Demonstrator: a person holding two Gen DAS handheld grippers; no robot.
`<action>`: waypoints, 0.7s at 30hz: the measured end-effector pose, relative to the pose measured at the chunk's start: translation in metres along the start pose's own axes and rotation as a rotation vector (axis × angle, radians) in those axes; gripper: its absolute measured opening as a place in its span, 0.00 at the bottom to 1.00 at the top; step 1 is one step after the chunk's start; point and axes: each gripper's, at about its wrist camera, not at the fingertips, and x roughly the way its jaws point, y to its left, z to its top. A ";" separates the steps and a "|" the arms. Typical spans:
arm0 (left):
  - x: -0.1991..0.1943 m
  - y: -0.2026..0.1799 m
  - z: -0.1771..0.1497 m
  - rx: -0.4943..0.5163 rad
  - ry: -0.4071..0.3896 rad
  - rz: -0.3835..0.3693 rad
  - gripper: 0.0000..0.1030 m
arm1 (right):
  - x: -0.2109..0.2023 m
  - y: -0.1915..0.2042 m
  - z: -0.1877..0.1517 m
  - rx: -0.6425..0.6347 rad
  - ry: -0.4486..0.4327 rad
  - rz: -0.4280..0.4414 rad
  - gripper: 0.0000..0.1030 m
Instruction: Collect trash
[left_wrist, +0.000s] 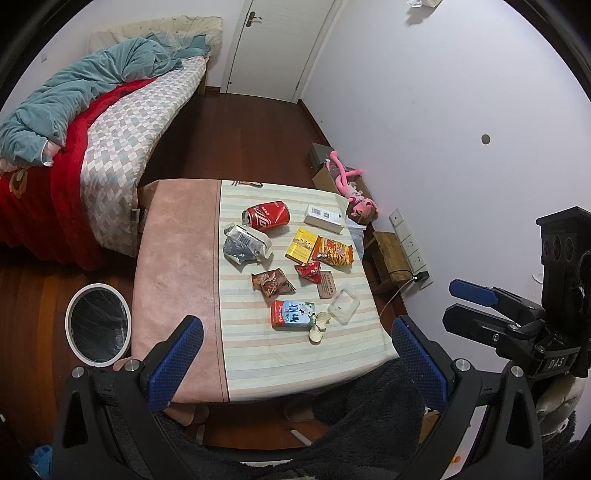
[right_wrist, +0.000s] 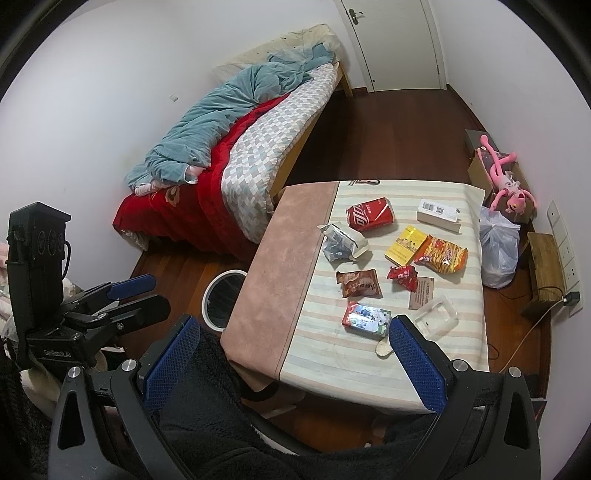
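Table (left_wrist: 177, 266) in the middle, half pink cloth, half striped; left of it on the floor, white-rimmed trash bin (left_wrist: 98, 325), and beyond that the bed (left_wrist: 110, 147). On the striped half: crushed red can (left_wrist: 266, 217) farthest back, silver wrapper (left_wrist: 245, 245) just nearer, orange snack bag (left_wrist: 332, 252) right of those, brown wrapper (left_wrist: 272, 282) mid-table, milk carton (left_wrist: 293, 314) nearest the front edge. Above that front edge, left gripper (left_wrist: 295, 363) and right gripper (right_wrist: 295, 363) both spread wide, gripping nothing
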 end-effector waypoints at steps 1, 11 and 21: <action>0.000 0.000 0.000 0.000 0.001 0.001 1.00 | -0.001 0.000 0.001 0.000 0.000 0.000 1.00; 0.000 0.000 0.002 0.005 -0.002 0.010 1.00 | -0.001 0.000 0.001 -0.002 0.000 0.001 1.00; 0.056 0.015 0.011 -0.022 -0.014 0.196 1.00 | 0.019 -0.041 0.015 0.155 -0.022 -0.097 1.00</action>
